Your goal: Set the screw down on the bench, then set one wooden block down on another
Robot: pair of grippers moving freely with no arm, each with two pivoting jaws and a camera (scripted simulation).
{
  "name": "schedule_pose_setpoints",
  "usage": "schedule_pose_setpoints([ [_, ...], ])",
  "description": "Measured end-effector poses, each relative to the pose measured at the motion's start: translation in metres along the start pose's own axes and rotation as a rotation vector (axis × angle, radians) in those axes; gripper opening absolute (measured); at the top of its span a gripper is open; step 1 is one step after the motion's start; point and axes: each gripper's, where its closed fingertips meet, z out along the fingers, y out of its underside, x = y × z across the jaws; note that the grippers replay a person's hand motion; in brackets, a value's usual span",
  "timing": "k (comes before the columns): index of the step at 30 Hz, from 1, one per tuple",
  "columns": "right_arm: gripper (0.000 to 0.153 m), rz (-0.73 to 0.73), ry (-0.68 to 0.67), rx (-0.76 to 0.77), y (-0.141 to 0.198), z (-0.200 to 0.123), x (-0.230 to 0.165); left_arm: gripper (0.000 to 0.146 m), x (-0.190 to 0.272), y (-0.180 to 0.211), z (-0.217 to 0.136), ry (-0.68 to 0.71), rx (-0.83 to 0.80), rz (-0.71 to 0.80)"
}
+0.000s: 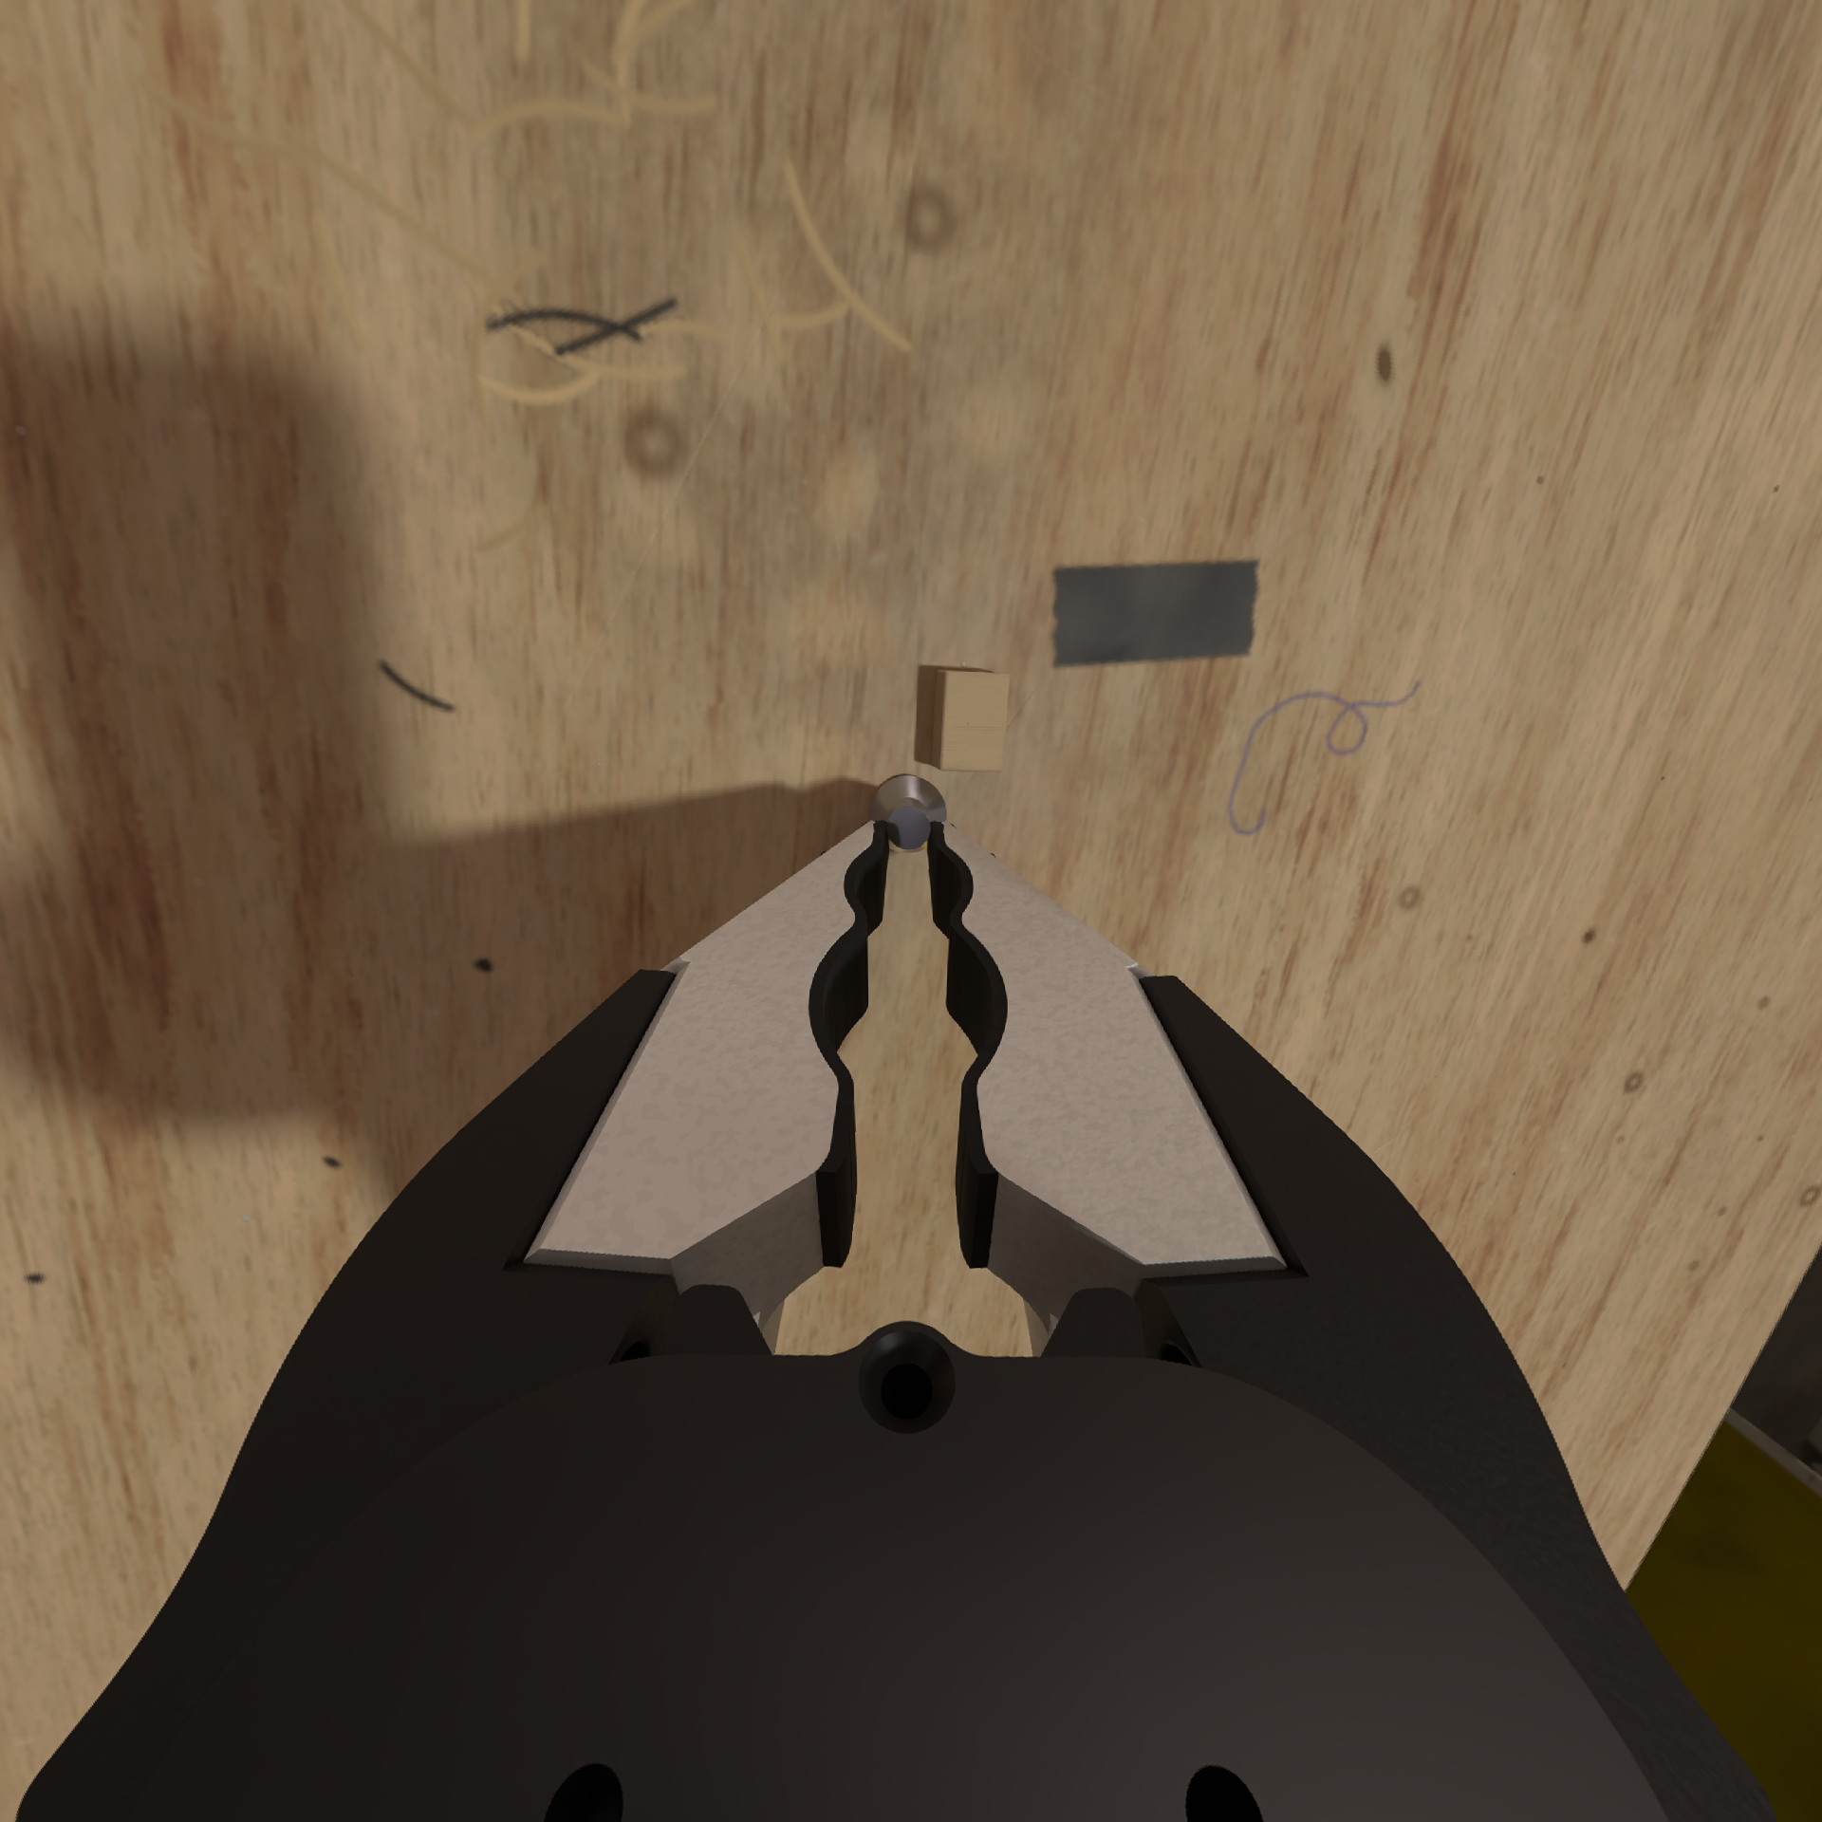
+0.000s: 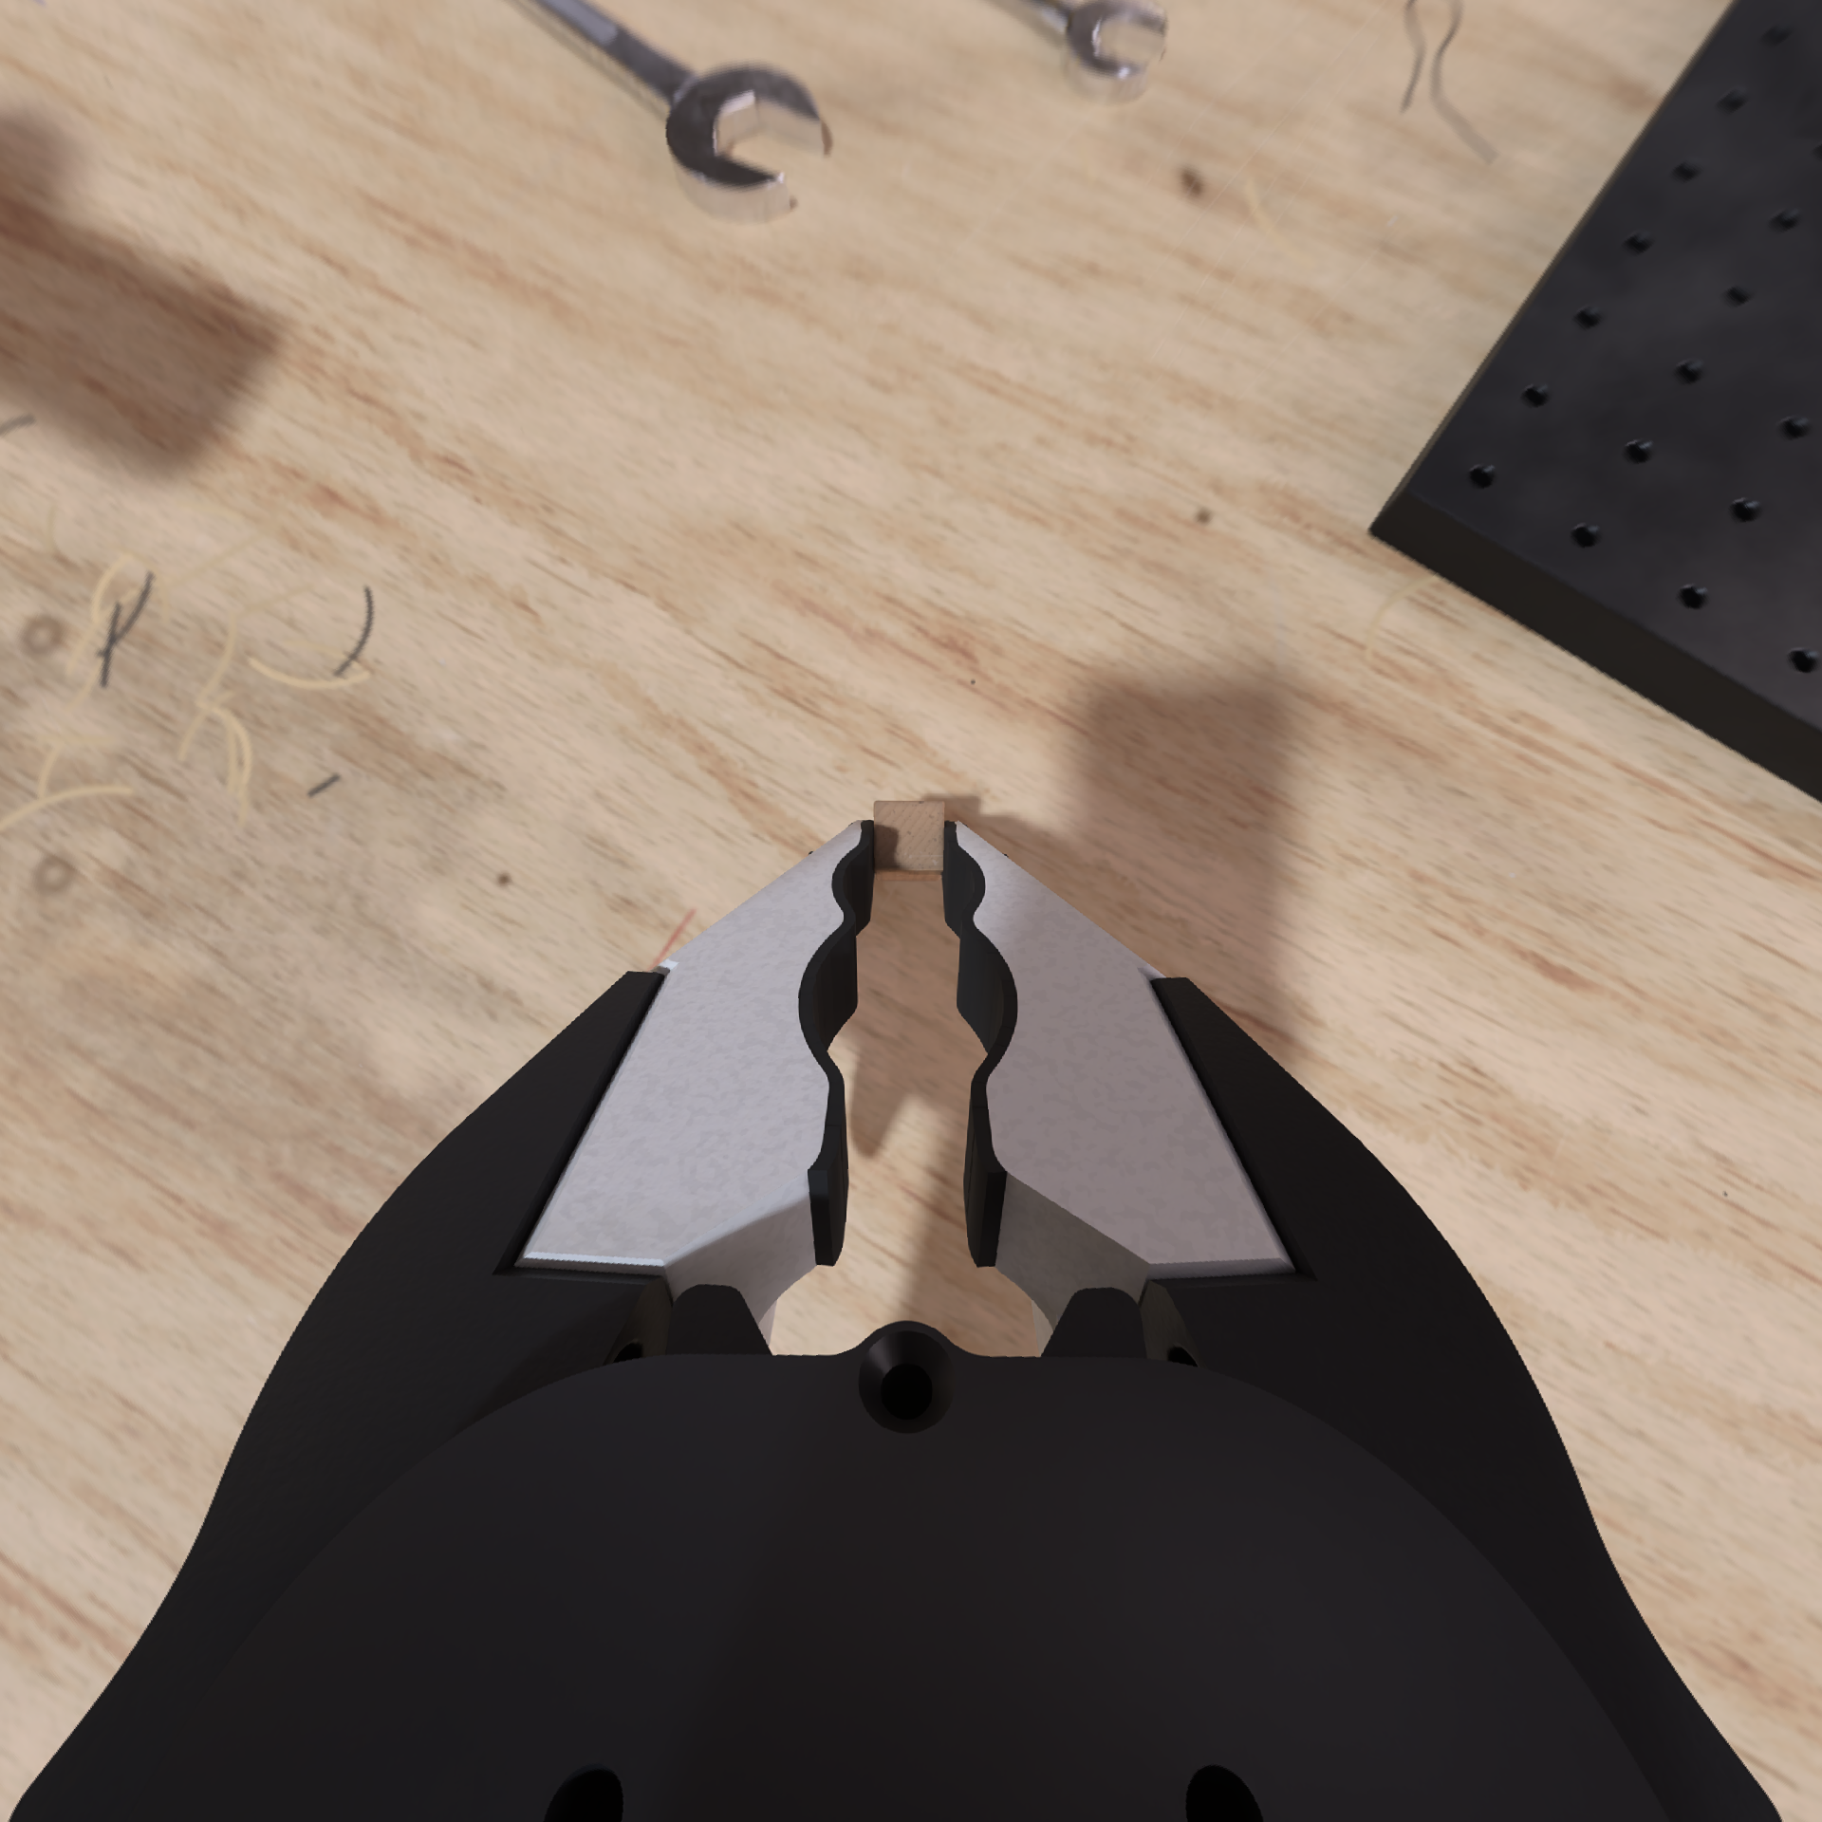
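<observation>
In the left wrist view my left gripper (image 1: 909, 830) is shut on a small metal screw (image 1: 909, 813), held at the fingertips above the wooden bench (image 1: 1380, 296). Just beyond the screw a small wooden block (image 1: 963, 732) stands on the bench. In the right wrist view my right gripper (image 2: 909, 848) is shut on another small wooden block (image 2: 909, 838), pinched between the fingertips above the bench (image 2: 493, 394). Neither gripper shows in the other's view.
A grey tape strip (image 1: 1156, 611) and a thin purple thread (image 1: 1311, 739) lie right of the block, wood shavings (image 1: 611, 335) farther off. Two wrenches (image 2: 735, 128) (image 2: 1109, 39) lie far ahead of the right gripper. A black perforated plate (image 2: 1676, 394) sits at right. The bench edge (image 1: 1735, 1479) is lower right.
</observation>
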Motion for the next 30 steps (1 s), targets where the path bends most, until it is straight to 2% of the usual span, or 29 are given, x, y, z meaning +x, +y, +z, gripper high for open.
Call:
schedule_pose_setpoints([
  [7, 0.013, -0.017, -0.03, -0.042, 0.005, 0.008, -0.006, 0.008, 0.012, 0.0, 0.0, 0.021, -0.003, 0.001],
  [10, 0.013, 0.002, -0.035, -0.023, 0.006, 0.009, -0.008, 0.031, 0.014, -0.001, -0.005, 0.001, -0.003, 0.004],
  [11, 0.013, -0.002, -0.032, -0.019, 0.006, 0.009, -0.008, 0.035, 0.015, 0.0, -0.008, -0.003, -0.001, 0.005],
  [15, 0.013, -0.02, -0.009, -0.024, 0.007, 0.002, -0.005, 0.043, 0.026, 0.006, -0.039, -0.03, 0.01, 0.019],
  [18, 0.013, -0.062, 0.037, 0.006, 0.002, -0.024, -0.006, 0.046, 0.041, 0.014, -0.074, -0.096, 0.065, -0.019],
  [20, 0.013, -0.148, -0.034, 0.088, -0.01, -0.046, -0.034, 0.046, 0.055, 0.014, -0.098, -0.15, 0.137, -0.082],
  [24, 0.013, -0.453, -0.356, 0.231, -0.024, -0.068, -0.152, 0.045, 0.092, -0.008, -0.115, -0.228, 0.358, -0.331],
  [27, 0.013, -0.592, -0.536, 0.203, -0.017, -0.05, -0.222, 0.045, 0.127, -0.03, -0.1, -0.164, 0.543, -0.464],
  [30, 0.013, -0.703, -0.64, 0.148, -0.012, -0.027, -0.257, 0.041, 0.135, -0.035, -0.072, -0.191, 0.647, -0.543],
])
